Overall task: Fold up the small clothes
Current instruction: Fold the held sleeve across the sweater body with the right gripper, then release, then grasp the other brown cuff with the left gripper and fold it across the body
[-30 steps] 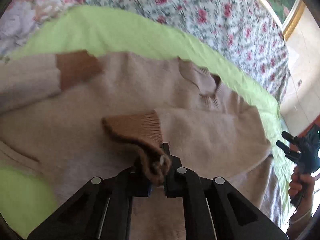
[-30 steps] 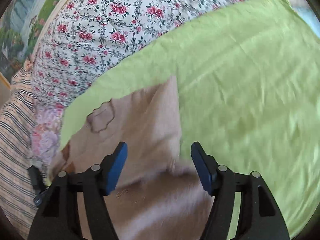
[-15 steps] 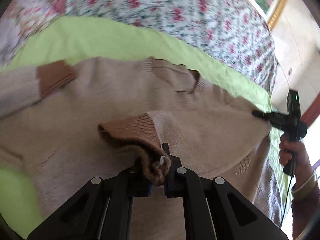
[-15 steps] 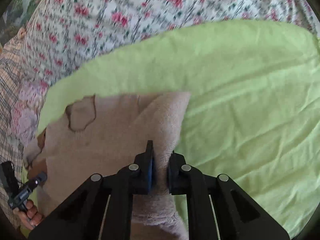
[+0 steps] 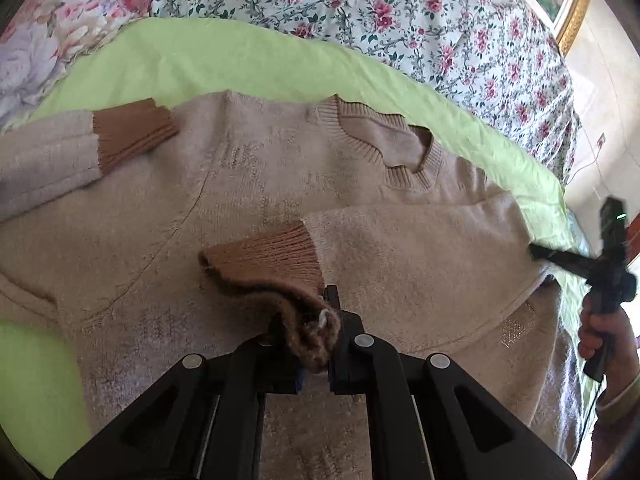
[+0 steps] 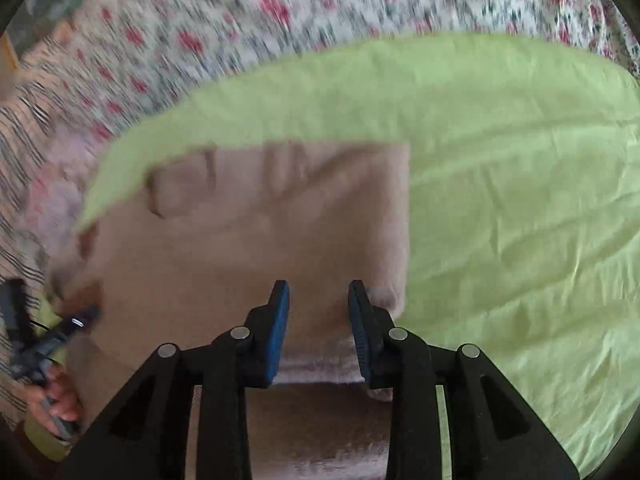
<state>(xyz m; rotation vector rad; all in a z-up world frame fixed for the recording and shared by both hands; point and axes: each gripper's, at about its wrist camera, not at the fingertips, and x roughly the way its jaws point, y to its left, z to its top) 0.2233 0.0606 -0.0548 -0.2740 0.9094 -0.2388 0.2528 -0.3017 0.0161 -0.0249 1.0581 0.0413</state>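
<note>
A beige knit sweater (image 5: pixel 280 184) lies flat on a lime-green sheet (image 5: pixel 248 60), neckline away from me. Its right sleeve is folded across the chest. My left gripper (image 5: pixel 316 340) is shut on that sleeve's brown cuff (image 5: pixel 272 256). The other sleeve with its brown cuff (image 5: pixel 132 128) lies at the left. In the right wrist view the sweater (image 6: pixel 256 232) fills the left centre, blurred. My right gripper (image 6: pixel 318 304) is open just above the sweater's folded right edge, holding nothing. It also shows at the sweater's right side in the left wrist view (image 5: pixel 560 258).
A floral quilt (image 5: pixel 400 12) lies beyond the green sheet. A striped pillow (image 6: pixel 20 128) sits at the far left of the right wrist view. Bare green sheet (image 6: pixel 520 220) spreads to the right of the sweater. A gold picture frame (image 5: pixel 572 8) hangs behind.
My right gripper shut on the sweater's right edge half a second ago and has now opened and let it go. My left gripper has kept hold of the cuff, drawn nearer the sweater's middle.
</note>
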